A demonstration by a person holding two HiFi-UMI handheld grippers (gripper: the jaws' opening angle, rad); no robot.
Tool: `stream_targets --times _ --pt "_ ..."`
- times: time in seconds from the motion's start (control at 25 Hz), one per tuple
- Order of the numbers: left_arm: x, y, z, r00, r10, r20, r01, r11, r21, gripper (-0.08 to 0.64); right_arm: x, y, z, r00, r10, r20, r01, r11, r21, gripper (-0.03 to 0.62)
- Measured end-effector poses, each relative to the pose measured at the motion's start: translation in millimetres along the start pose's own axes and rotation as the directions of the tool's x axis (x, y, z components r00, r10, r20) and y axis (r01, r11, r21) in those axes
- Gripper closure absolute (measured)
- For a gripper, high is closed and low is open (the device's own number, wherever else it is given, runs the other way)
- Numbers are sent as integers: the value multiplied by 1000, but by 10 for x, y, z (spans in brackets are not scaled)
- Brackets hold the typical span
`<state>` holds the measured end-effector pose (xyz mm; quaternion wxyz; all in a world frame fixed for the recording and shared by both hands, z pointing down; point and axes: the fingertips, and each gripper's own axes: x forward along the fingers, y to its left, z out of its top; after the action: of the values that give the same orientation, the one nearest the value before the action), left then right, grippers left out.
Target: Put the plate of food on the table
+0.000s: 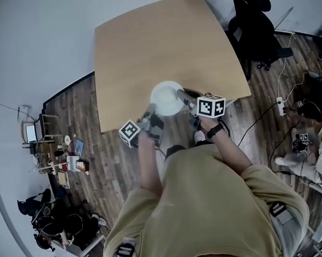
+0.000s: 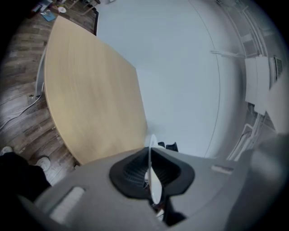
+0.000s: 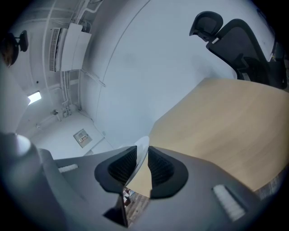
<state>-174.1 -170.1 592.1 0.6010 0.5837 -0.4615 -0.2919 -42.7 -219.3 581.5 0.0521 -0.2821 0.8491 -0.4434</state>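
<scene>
Black office chair (image 1: 252, 27), wood-plank floor (image 1: 115, 164), white power strip (image 1: 280, 106), seated person (image 1: 314, 146)

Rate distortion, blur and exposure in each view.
Head view: fisheye bends the table edges; the plate reads flat white, no detail. Left gripper view: dark vignetted corners, plate rim soft near the lens. Right gripper view: wall curves, corners darken, table looks crisp.

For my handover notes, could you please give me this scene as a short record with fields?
plate: white, at the near edge of the table, between both grippers; no food can be made out
table: light wood top
left gripper: shut on the rim of the plate
right gripper: jaws apart, rim of the plate between them, gap at one pad
office chair: black, at the far corner of the table
</scene>
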Motion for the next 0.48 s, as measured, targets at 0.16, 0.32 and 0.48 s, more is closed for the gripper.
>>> stream_targets --times 0.16,0.32,0.48 --pt "95 -51 -65 1000 -2 0 2 998 59 545 -25 -131 59 1000 4 7 -4 1000 -1 511" --pt "109 9 -9 999 44 -13 -42 993 110 545 69 -180 0 1000 -19 -13 19 1000 7 511" --pt "266 84 -17 996 86 -33 -80 985 151 545 97 -338 25 999 -39 -15 39 999 16 512"
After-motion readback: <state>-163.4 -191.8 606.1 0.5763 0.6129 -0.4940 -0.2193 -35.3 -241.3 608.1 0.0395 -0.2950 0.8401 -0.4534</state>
